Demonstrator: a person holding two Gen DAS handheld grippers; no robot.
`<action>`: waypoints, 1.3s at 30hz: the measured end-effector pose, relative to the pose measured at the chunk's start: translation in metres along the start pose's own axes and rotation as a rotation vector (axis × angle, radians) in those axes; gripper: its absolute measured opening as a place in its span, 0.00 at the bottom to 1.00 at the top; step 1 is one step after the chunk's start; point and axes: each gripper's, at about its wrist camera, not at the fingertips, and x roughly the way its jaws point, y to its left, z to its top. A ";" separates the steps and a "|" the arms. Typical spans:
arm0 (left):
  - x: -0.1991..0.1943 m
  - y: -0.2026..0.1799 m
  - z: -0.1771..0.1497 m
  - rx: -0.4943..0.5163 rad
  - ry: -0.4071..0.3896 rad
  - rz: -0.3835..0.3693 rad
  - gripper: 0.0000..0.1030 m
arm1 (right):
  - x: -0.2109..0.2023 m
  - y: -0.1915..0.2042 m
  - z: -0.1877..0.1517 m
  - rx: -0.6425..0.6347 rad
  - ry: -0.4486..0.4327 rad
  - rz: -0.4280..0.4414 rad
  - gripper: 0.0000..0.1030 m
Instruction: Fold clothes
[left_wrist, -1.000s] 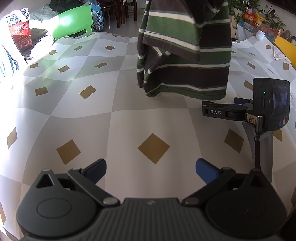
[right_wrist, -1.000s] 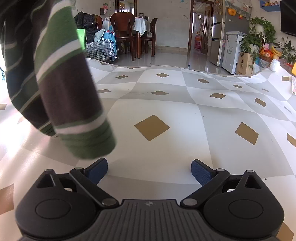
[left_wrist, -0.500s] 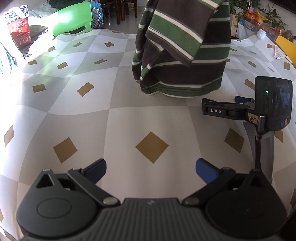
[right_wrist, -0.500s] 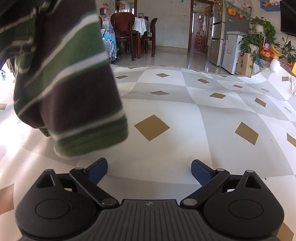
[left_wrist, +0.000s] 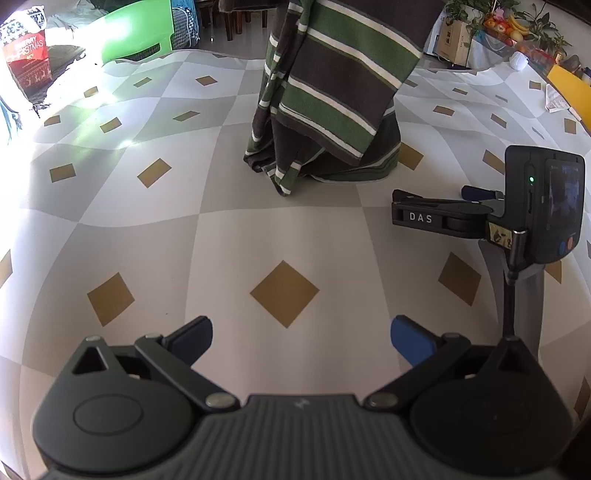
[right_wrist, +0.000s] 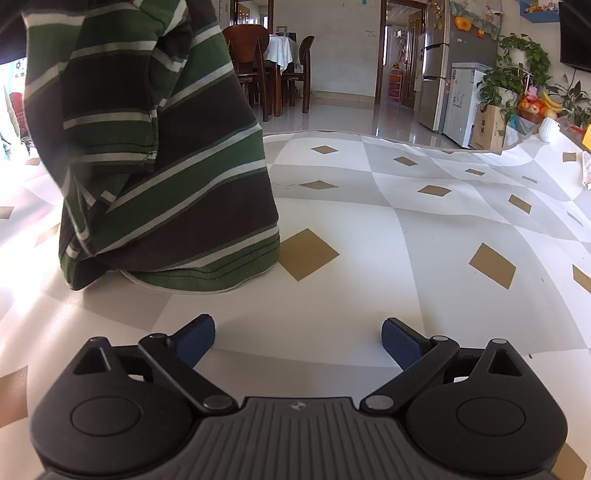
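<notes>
My left gripper (left_wrist: 301, 334) and right gripper (right_wrist: 298, 338) both sit low over the table with jaws spread wide, nothing between the blue pads (right_wrist: 400, 345). Ahead, the green, brown and white striped knit shirt (left_wrist: 332, 96) hangs down from above, top cut off so I can't see what's holding it; its hem bunches on the glossy grey-and-white diamond-pattern tablecloth (right_wrist: 424, 236). Dining chairs (right_wrist: 251, 55), a fridge (right_wrist: 439, 70) and leafy plants (right_wrist: 517, 70) fill the room behind.

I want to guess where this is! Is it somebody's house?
Probably yes, a home: there is a dining table with chairs, a fridge, and bananas nearby.
</notes>
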 end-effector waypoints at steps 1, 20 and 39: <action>0.000 0.000 0.001 -0.002 0.000 -0.003 1.00 | 0.000 0.000 0.000 0.000 0.000 0.000 0.94; -0.001 -0.007 0.003 -0.006 0.004 -0.012 1.00 | -0.002 0.002 0.000 0.000 0.000 0.000 0.94; -0.004 0.002 0.015 -0.044 -0.051 0.035 1.00 | -0.002 0.002 -0.001 0.000 0.000 0.000 0.94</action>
